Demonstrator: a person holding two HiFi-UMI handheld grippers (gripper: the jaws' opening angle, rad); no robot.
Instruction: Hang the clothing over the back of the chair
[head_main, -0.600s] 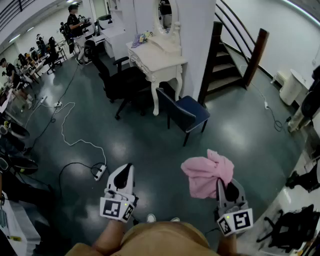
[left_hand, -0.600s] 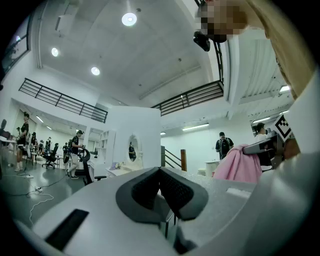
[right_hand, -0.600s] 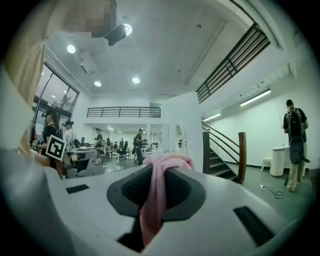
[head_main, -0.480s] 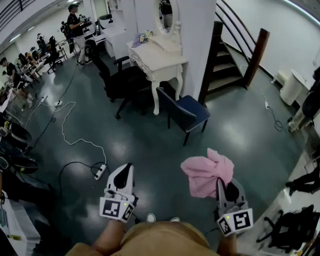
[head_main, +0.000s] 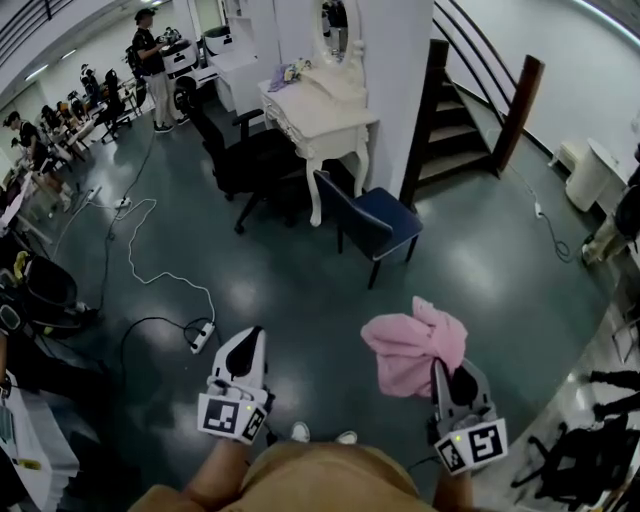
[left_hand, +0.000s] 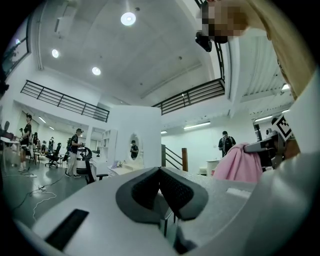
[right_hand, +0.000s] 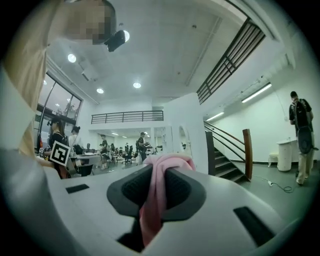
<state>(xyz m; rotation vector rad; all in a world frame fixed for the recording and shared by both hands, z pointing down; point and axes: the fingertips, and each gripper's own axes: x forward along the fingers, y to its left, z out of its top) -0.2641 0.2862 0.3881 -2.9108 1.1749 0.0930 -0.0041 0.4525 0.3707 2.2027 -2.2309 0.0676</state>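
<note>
A bunched pink garment (head_main: 414, 345) hangs from my right gripper (head_main: 447, 372), which is shut on it; in the right gripper view the pink cloth (right_hand: 154, 200) is pinched between the two dark pads. My left gripper (head_main: 247, 352) is held level at the lower left, its jaws shut with nothing between them (left_hand: 160, 192). The pink garment (left_hand: 237, 162) also shows at the right of the left gripper view. A dark blue chair (head_main: 368, 225) stands across the floor ahead, beside a white dressing table (head_main: 318, 112). Both grippers are well short of the chair.
Black office chairs (head_main: 245, 160) stand left of the dressing table. A white cable and power strip (head_main: 200, 338) lie on the dark floor at left. A staircase (head_main: 455, 130) rises at the right behind a white pillar. People stand in the far background.
The view has shifted slightly; both grippers and the pink garment keep the same places in the picture.
</note>
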